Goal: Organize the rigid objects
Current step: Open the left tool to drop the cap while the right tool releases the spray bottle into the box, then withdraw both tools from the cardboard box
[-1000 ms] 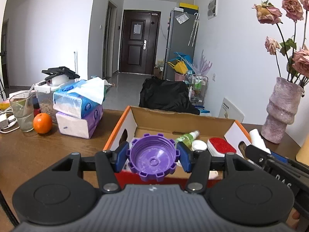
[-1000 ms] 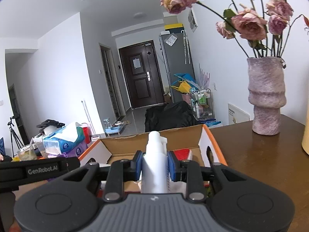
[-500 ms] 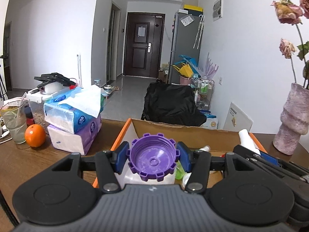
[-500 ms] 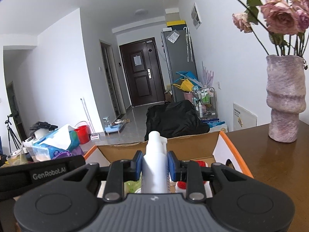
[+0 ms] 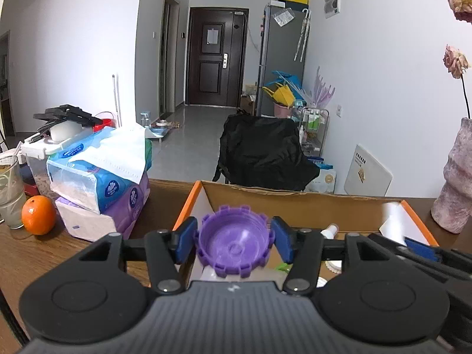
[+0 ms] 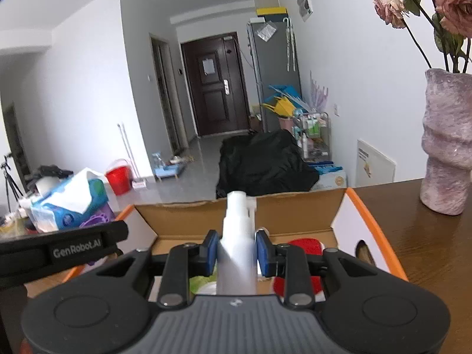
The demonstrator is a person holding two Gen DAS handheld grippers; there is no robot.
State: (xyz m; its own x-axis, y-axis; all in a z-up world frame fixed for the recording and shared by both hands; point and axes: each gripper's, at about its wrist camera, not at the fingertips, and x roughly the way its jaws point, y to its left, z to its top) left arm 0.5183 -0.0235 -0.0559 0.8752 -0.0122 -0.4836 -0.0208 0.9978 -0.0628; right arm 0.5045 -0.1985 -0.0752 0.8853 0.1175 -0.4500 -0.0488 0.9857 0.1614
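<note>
The left gripper (image 5: pixel 234 243) is seen with its jaws opening around a purple ridged cap (image 5: pixel 234 247), which sits between the blue pads (image 5: pixel 185 242); narrow gaps appear at both sides of the cap, so it no longer looks pressed. The cap is poised over the near left part of an open cardboard box (image 5: pixel 295 199) with orange-edged flaps, standing on a brown wooden table (image 5: pixel 17 253). Inside the box, a small white-capped bottle (image 5: pixel 330 230) and something green (image 5: pixel 283 267) are partly seen past the pads. The right gripper (image 6: pixel 236 252) is clamped narrowly on a white spray bottle (image 6: pixel 237 242), held upright with its nozzle upward, above the middle of the same box (image 6: pixel 298 209). Below it a red-topped item (image 6: pixel 305 246) and a green item (image 6: pixel 200 283) are seen lying in the box. To the left of the box, stacked tissue packs (image 5: pixel 100 183) are found, with an orange (image 5: pixel 38 219) and a glass (image 5: pixel 10 197) further left. To the right of the box, a pinkish textured vase (image 6: pixel 445 144) holding dried roses (image 6: pixel 389 10) is placed on the table. Beyond the table, a black bag (image 5: pixel 262 153), a grey refrigerator (image 5: pixel 280 56) and a dark door (image 5: pixel 215 59) are visible.
</note>
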